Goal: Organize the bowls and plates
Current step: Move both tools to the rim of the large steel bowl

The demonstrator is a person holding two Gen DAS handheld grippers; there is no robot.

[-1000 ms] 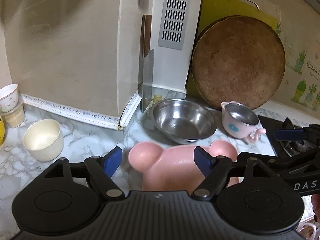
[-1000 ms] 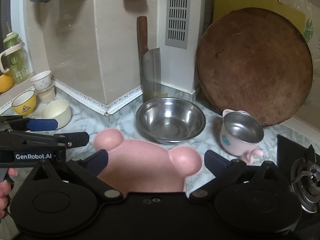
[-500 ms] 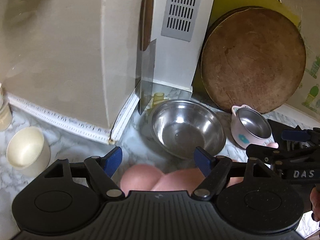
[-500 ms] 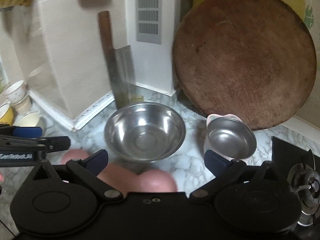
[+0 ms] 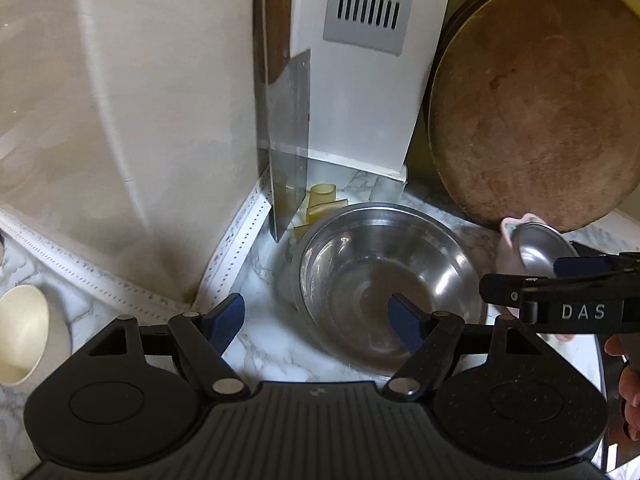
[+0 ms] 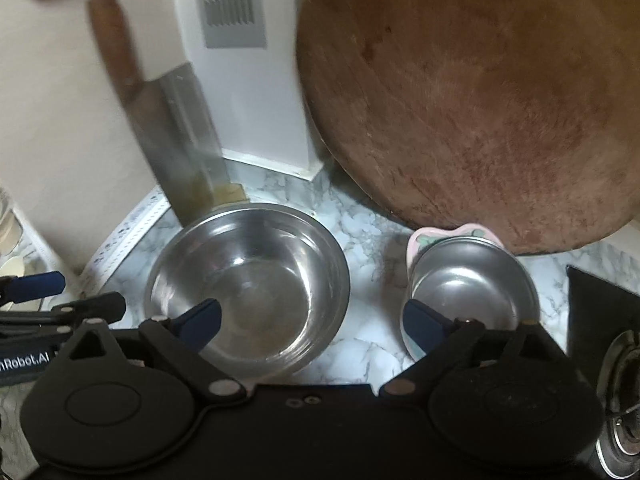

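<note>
Left gripper [image 5: 318,322] hangs wide and empty over the near rim of the steel bowl [image 5: 390,286] on the marble counter [image 6: 360,216]: straddle that rim squarely before pinching. Right gripper [image 6: 312,322], also wide and empty, hovers level between it and the small pink-shelled bowl [image 6: 472,286].
</note>
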